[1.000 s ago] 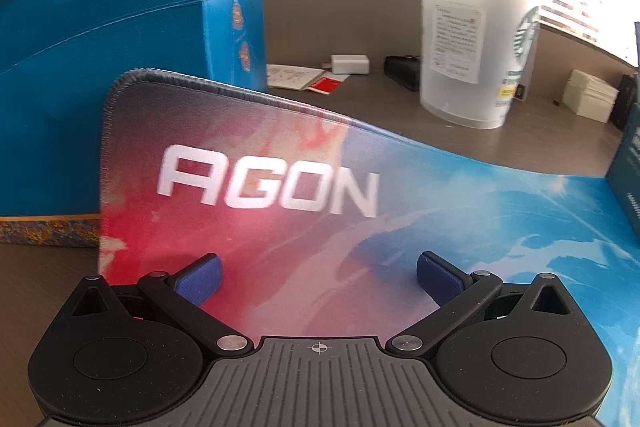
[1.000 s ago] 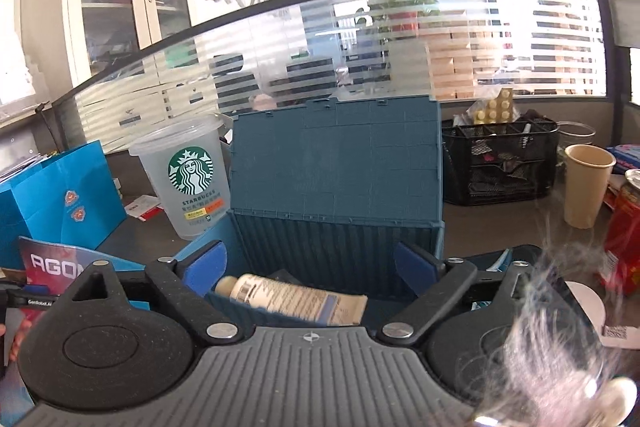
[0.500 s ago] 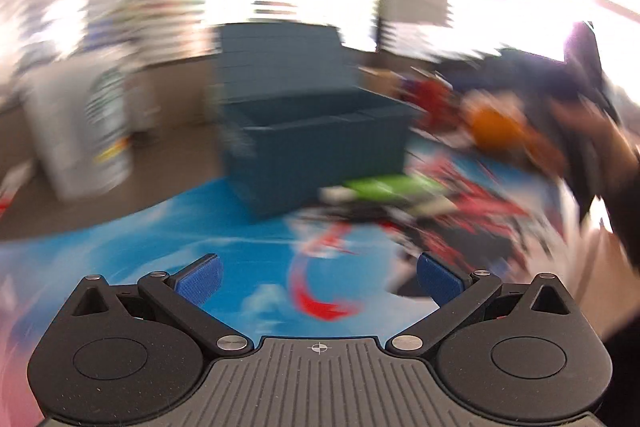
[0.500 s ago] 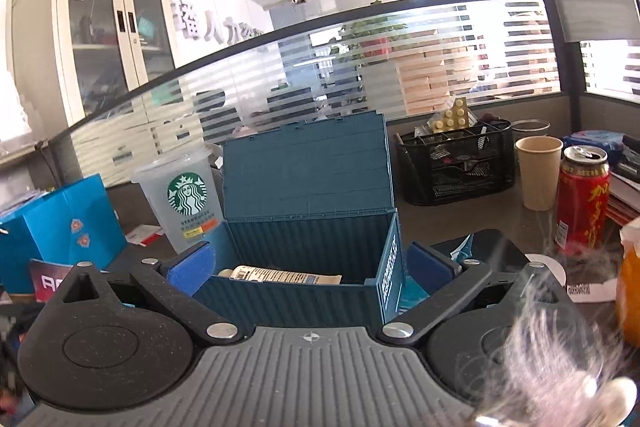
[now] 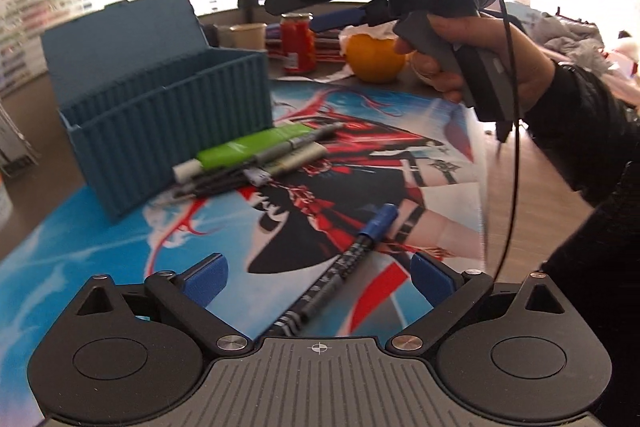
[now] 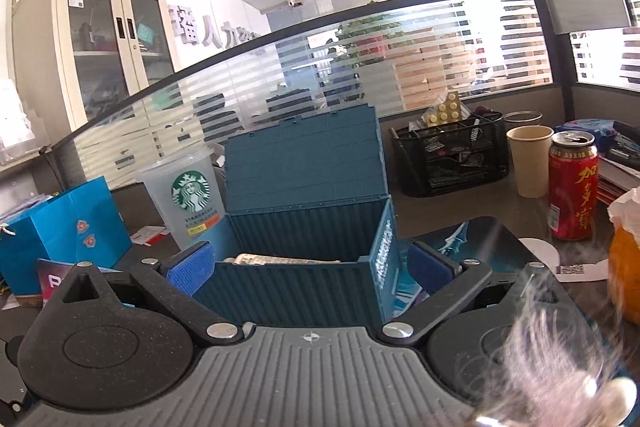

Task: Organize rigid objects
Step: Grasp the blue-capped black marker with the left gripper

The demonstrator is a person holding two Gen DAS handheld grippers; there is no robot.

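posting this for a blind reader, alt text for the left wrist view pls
The open left tool hovers over a blue-capped marker on a printed desk mat. Beyond lie a pile of pens beside an open blue box, and a hand holding the right tool.

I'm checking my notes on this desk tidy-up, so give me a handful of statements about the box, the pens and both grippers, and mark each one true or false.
1. The blue box has its lid up. True.
2. The blue-capped marker lies inside the box. False: it lies on the printed mat, in front of the left gripper.
3. The left gripper is open. True.
4. The right gripper is clamped on the red can. False: it is open, and the can stands apart on the desk.
5. A bundle of pens lies beside the box. True.
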